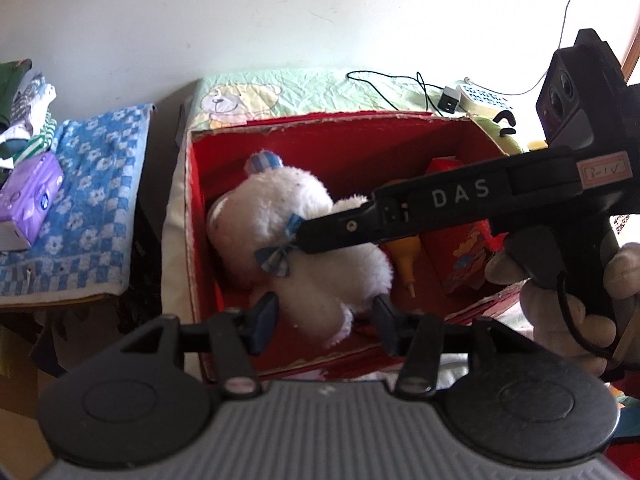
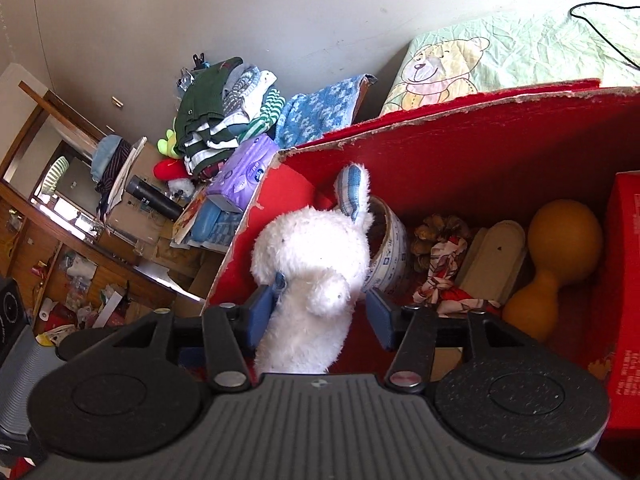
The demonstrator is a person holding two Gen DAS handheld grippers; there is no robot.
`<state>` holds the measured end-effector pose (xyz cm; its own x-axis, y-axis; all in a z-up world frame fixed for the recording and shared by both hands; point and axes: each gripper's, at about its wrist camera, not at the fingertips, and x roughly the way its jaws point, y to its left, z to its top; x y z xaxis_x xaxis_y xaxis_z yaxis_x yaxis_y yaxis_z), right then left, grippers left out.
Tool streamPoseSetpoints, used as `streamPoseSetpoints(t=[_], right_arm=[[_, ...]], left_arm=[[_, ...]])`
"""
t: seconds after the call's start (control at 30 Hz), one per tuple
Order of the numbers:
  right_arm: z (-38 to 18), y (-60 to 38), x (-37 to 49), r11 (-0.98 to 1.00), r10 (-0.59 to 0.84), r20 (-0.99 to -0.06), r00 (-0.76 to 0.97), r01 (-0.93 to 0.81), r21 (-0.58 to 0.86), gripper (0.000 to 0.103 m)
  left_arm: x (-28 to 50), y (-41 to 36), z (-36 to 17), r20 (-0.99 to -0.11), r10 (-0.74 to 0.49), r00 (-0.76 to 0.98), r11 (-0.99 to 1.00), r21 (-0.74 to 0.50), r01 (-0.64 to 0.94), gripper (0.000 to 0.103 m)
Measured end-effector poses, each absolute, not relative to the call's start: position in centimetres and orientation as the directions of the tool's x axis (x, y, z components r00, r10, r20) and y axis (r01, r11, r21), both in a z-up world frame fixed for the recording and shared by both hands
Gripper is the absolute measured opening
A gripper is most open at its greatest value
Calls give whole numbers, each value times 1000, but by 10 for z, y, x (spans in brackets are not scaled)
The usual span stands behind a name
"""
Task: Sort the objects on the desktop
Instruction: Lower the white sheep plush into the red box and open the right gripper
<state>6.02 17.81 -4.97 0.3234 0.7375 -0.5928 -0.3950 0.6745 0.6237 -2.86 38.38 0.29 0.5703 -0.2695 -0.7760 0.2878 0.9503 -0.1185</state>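
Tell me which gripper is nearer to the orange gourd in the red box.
Right. The right gripper straddles the white plush toy, with the gourd just beside it. The left gripper sits at the toy's far end.

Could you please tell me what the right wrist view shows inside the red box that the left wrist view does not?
Only the right wrist view shows the tape roll, pine cone and patterned cloth. Only the left wrist view shows the right claw reaching over the plush, the hand holding it, and the charger behind the box. Both show the white plush toy, the red box and the orange gourd.
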Motion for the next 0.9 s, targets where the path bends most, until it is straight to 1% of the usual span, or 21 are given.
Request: streamPoseSetpoints(t=[0.07,0.17,0.23,0.27,0.3,0.4,0.47,0.6,0.7,0.8,0.83,0.87,0.9], right_arm=[[-49,173,60,678,735,-594,327,-383,627,58],[-49,165,59,681,732,-592,338,-365,634,56],[-53,168,62,716,698,-631,338,-352,603,50],[-57,170,64,731,683,-651,332,-337,594,44],[-61,171,68,735,678,-662,321,-317,599,42],[-68,169,74,714,700,-649,297,-276,644,41],[-67,172,75,715,699,-654,289,-285,639,40],[-73,182,75,664,748,-624,228,-283,692,38],[-72,192,73,657,752,-619,227,-319,683,38],[-70,197,71,663,746,-624,232,-353,660,40],[-69,197,70,665,743,-626,236,-363,653,40],[-68,197,69,667,741,-628,238,-370,647,43],[-67,196,69,669,739,-628,242,-374,643,43]], left_arm=[[-31,384,7,-770,-277,575,948,-120,296,55],[-38,385,11,-759,-287,585,943,-116,312,60],[-37,384,11,-758,-307,576,937,-135,321,60],[-36,383,10,-759,-315,569,935,-145,324,60],[-34,380,8,-761,-318,565,934,-149,325,60],[-29,373,2,-765,-324,557,931,-153,331,58],[-26,369,-2,-769,-332,546,929,-167,331,58],[-22,365,-5,-776,-320,543,934,-162,319,58],[-21,366,-6,-784,-293,547,943,-143,301,60],[-19,372,-7,-788,-290,542,948,-160,275,60],[-19,373,-7,-787,-293,543,948,-168,269,61],[-18,373,-7,-786,-293,544,949,-170,266,62],[-18,371,-8,-785,-294,546,949,-169,267,65]])
